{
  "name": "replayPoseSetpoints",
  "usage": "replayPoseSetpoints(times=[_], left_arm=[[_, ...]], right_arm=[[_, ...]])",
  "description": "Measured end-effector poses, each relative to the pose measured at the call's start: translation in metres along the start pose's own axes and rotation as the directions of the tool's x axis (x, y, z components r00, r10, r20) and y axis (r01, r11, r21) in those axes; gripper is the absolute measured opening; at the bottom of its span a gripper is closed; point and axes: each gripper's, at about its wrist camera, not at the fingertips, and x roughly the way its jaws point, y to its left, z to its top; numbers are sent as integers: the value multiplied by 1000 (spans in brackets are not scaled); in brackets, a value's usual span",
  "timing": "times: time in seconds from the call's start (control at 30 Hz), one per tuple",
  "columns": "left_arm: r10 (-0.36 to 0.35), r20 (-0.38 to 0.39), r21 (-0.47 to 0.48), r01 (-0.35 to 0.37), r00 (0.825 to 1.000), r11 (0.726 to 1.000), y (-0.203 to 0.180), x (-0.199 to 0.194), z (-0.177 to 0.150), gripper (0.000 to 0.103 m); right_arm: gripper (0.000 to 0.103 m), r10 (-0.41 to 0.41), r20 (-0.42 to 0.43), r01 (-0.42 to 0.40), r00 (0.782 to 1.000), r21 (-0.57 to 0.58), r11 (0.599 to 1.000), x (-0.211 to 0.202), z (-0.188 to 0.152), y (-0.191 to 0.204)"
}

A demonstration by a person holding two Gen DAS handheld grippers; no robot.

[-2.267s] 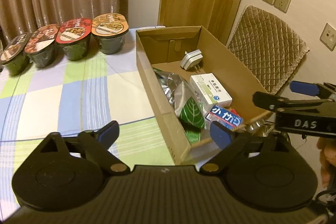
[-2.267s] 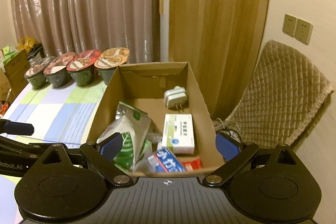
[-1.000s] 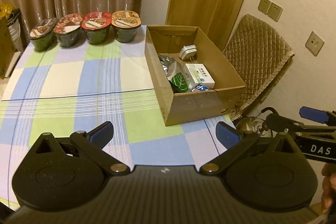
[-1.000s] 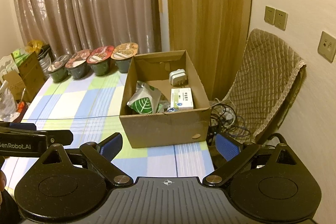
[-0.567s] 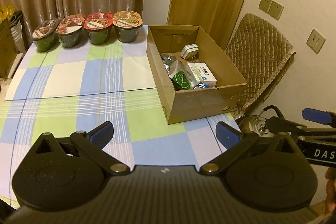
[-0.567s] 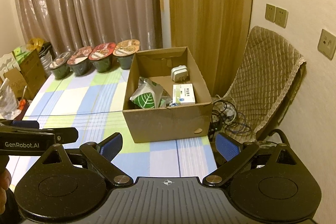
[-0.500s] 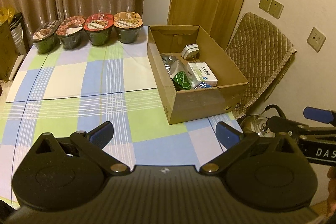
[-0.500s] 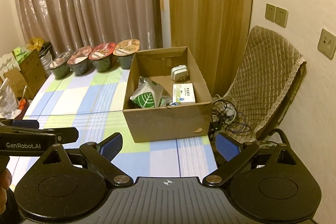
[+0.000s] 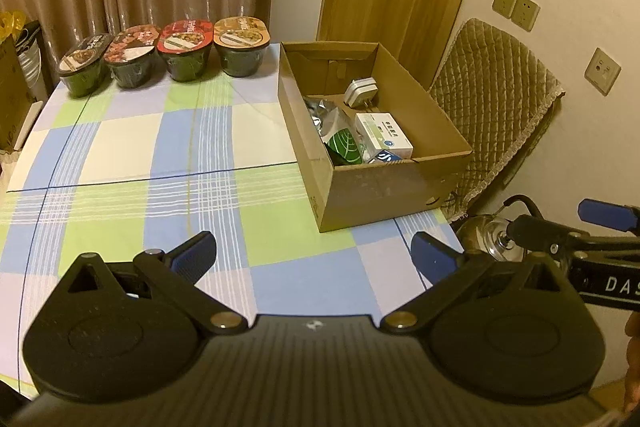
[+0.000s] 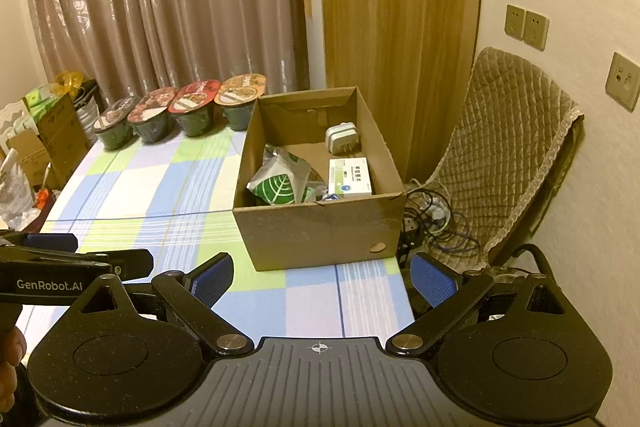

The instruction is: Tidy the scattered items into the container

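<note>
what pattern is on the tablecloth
A check of blue, green and cream squares with white stripes on the tablecloth, clearest in the left wrist view.

"GenRobot.AI" is printed on the left tongs (image 10: 76, 259); "DAS" is read on the right tongs (image 9: 568, 231).

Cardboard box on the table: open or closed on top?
Open. The cardboard box has no lid; the white plug adapter and green leaf packet show inside.
</note>
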Motion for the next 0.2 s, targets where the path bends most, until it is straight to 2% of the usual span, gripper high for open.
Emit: replayPoseSetpoints(times=[0.2], left_arm=[[-22,38,24,22,999,999,-1,-2,-5,102]], right_arm=[[100,-3,-3,3,1000,2,1000,2,-1,-2]])
